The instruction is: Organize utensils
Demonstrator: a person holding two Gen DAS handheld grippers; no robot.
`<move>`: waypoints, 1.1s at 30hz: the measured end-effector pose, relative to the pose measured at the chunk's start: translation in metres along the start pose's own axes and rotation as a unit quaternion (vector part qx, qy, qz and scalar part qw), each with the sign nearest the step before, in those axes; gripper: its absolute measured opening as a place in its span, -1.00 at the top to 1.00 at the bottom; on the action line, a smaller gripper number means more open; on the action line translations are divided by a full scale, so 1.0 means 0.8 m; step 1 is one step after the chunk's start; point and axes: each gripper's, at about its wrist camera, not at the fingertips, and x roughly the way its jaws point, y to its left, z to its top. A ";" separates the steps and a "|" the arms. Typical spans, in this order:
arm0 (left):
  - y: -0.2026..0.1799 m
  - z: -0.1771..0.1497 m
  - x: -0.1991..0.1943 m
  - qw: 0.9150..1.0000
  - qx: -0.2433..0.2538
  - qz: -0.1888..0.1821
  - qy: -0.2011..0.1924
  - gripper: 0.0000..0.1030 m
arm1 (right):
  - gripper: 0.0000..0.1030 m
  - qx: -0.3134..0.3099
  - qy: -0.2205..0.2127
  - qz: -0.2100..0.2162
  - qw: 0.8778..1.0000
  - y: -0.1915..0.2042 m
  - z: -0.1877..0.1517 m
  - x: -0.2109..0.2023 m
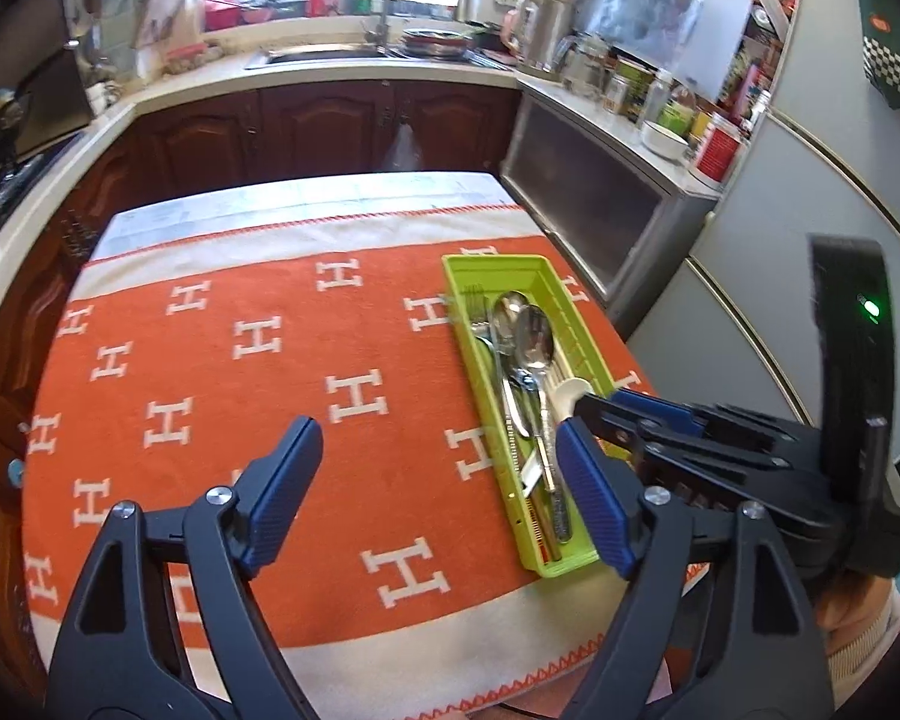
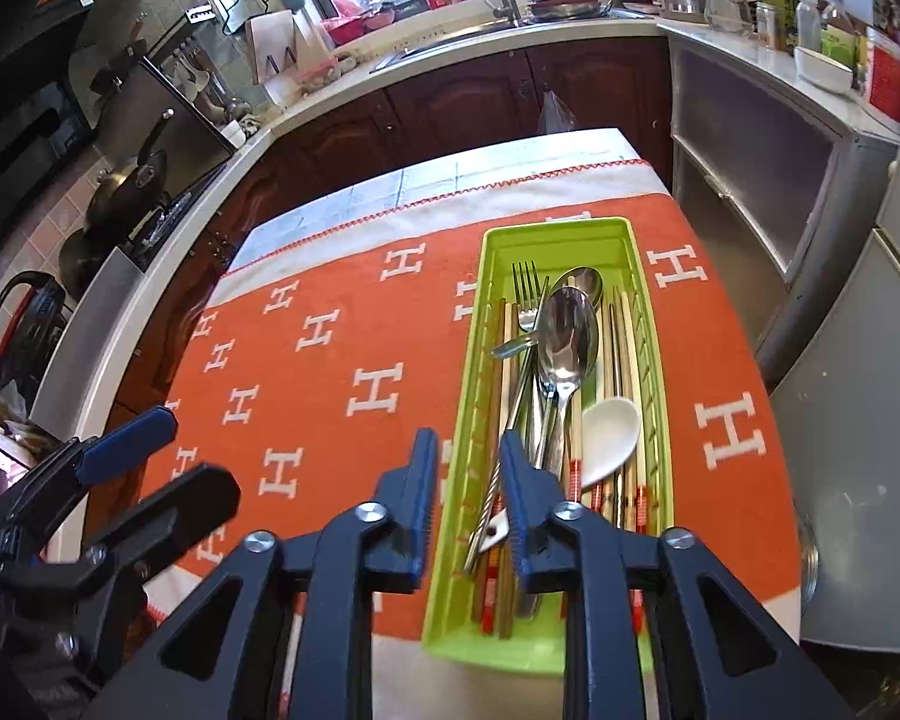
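A lime green tray (image 2: 570, 227) lies lengthwise on the right side of an orange cloth with white H letters (image 1: 222, 372). It holds a fork (image 2: 525, 294), metal spoons (image 2: 567, 330), a white ceramic spoon (image 2: 612, 432) and several chopsticks (image 2: 627, 330). My right gripper (image 2: 468, 456) hovers over the tray's near left wall, jaws a little apart, gripping nothing. My left gripper (image 1: 438, 480) stands wide open above the cloth, its right finger beside the tray (image 1: 457, 276), with nothing between the pads. The right gripper (image 1: 606, 411) also shows in the left wrist view, over the tray's near end.
The table (image 1: 282, 210) ends just past the cloth's far white border. Dark wood cabinets (image 1: 324, 126) and a counter with a sink (image 1: 324, 54) run behind. A grey cabinet (image 1: 594, 198) and fridge (image 2: 858, 420) stand close on the right. Pans (image 2: 126, 192) sit on the stove at left.
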 end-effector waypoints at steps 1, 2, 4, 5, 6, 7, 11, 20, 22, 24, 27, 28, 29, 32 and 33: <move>0.002 -0.001 -0.005 1.000 -0.004 0.006 0.001 -0.58 | 0.37 0.002 -0.005 0.002 1.000 0.002 -0.006 -0.010; 0.004 -0.003 -0.010 1.000 -0.009 0.012 0.000 -0.58 | 0.30 0.003 -0.008 0.003 1.000 0.004 -0.009 -0.017; 0.011 -0.006 -0.021 0.999 -0.020 0.027 -0.004 -0.58 | 0.28 0.004 -0.015 0.003 1.000 0.009 -0.017 -0.034; 0.015 -0.007 -0.027 0.999 -0.025 0.039 -0.004 -0.58 | 0.27 0.003 -0.017 0.005 1.000 0.012 -0.020 -0.042; 0.018 -0.009 -0.031 0.998 -0.029 0.048 -0.005 -0.58 | 0.25 0.001 -0.020 0.008 1.000 0.015 -0.023 -0.051; 0.021 -0.010 -0.038 0.998 -0.034 0.058 -0.006 -0.58 | 0.19 0.000 -0.022 0.010 1.000 0.019 -0.024 -0.056; 0.028 -0.014 -0.069 0.995 -0.043 0.085 -0.032 -0.62 | -0.26 -0.014 -0.048 0.002 0.999 0.036 -0.032 -0.090; 0.019 -0.009 -0.121 0.985 -0.053 0.147 -0.071 -0.74 | -0.68 -0.049 -0.098 -0.015 0.994 0.078 -0.040 -0.159; 0.021 -0.009 -0.123 0.985 -0.058 0.149 -0.068 -0.74 | -0.69 -0.052 -0.109 -0.025 0.992 0.084 -0.042 -0.171; 0.023 -0.007 -0.122 0.985 -0.063 0.146 -0.060 -0.74 | -0.71 -0.051 -0.113 -0.027 0.992 0.086 -0.043 -0.178; 0.024 -0.008 -0.118 0.985 -0.066 0.148 -0.053 -0.74 | -0.73 -0.051 -0.113 -0.034 0.992 0.088 -0.044 -0.183; 0.025 -0.008 -0.117 0.985 -0.066 0.149 -0.051 -0.74 | -0.74 -0.051 -0.111 -0.037 0.992 0.088 -0.043 -0.183; 0.026 -0.008 -0.113 0.985 -0.065 0.149 -0.050 -0.74 | -0.74 -0.052 -0.110 -0.039 0.992 0.088 -0.043 -0.183; 0.027 -0.008 -0.109 0.985 -0.066 0.150 -0.047 -0.74 | -0.74 -0.052 -0.109 -0.045 0.992 0.087 -0.040 -0.180; 0.028 -0.008 -0.107 0.985 -0.067 0.151 -0.046 -0.74 | -0.74 -0.052 -0.109 -0.046 0.992 0.087 -0.040 -0.179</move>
